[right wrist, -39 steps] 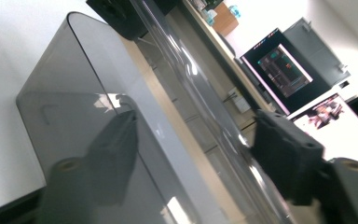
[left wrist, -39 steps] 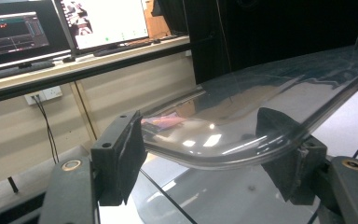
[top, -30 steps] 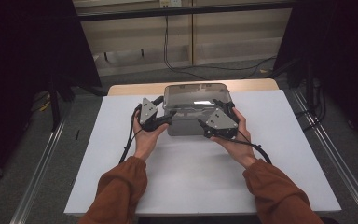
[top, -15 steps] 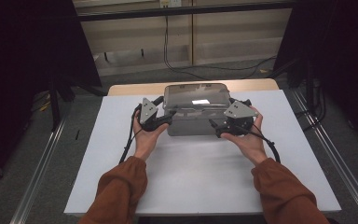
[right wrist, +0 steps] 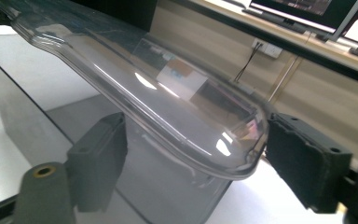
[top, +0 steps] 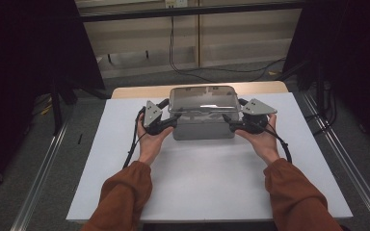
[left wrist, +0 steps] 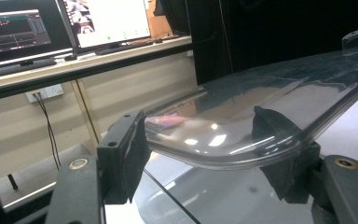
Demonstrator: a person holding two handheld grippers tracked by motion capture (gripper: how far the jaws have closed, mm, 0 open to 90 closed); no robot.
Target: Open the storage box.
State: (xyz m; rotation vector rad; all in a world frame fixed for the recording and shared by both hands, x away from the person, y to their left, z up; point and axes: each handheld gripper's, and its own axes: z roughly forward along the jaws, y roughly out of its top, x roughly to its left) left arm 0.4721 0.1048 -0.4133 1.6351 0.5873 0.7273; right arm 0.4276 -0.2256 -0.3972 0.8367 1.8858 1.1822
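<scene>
Clear plastic box with a see-through domed lid (top: 203, 113) sits at the counter's (top: 202, 192) 12 o'clock end. Left gripper (top: 169, 124) at its 9 o'clock rim, jaws have been closing, clamped around the lid edge. Right gripper (top: 231, 124) at 3 o'clock, jaws just closing around the lid corner, can't tell if they're gripping it.

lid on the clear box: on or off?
On. The transparent plastic lid lies flat across the top of the smoky clear rectangular box; its rim overhangs the box walls in both gripper views. Whether it is latched, cannot tell.
</scene>
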